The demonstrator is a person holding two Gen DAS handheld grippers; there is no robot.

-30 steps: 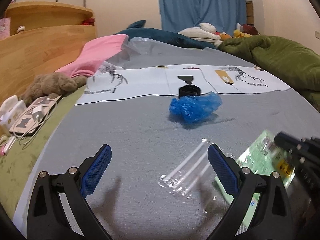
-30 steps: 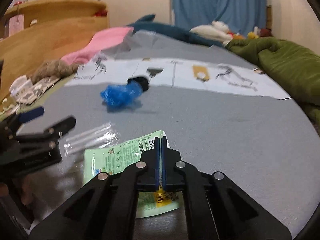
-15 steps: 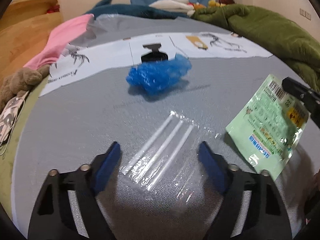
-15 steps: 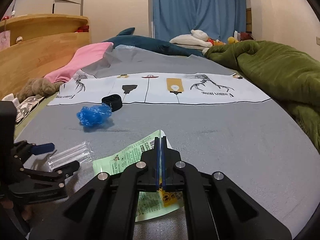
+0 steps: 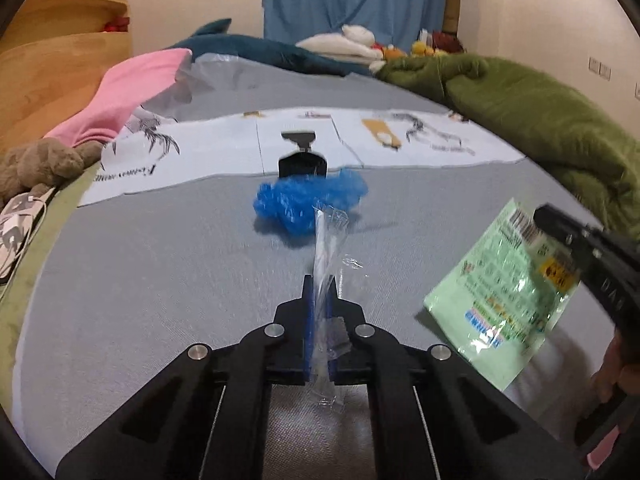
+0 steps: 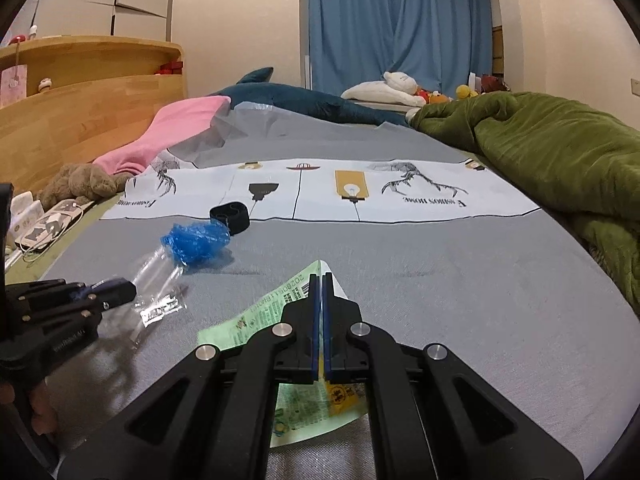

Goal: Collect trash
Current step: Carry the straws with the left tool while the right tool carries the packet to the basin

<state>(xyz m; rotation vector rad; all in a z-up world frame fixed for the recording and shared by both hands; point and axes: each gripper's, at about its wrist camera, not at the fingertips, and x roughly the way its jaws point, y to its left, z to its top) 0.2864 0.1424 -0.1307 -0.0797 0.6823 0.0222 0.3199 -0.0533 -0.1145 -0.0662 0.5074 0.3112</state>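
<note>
My left gripper (image 5: 319,288) is shut on a clear plastic wrapper (image 5: 328,240) and holds it off the grey bedsheet; the wrapper also shows in the right wrist view (image 6: 158,284), sticking out of the left gripper (image 6: 120,290). My right gripper (image 6: 321,280) is shut on a green snack packet (image 6: 264,316), which hangs at the right of the left wrist view (image 5: 504,296). A crumpled blue plastic bag (image 5: 308,200) lies on the sheet ahead, also in the right wrist view (image 6: 196,242).
A black band (image 6: 230,218) lies just behind the blue bag on a white printed cloth (image 6: 400,196). A green blanket (image 6: 552,152) is piled at the right. A pink cloth (image 5: 132,100), a brown plush toy (image 5: 36,164) and a wooden headboard (image 6: 80,112) are at the left.
My left gripper closed on the clear wrapper and lifted it off the sheet. My right gripper kept hold of the green packet and raised it.
</note>
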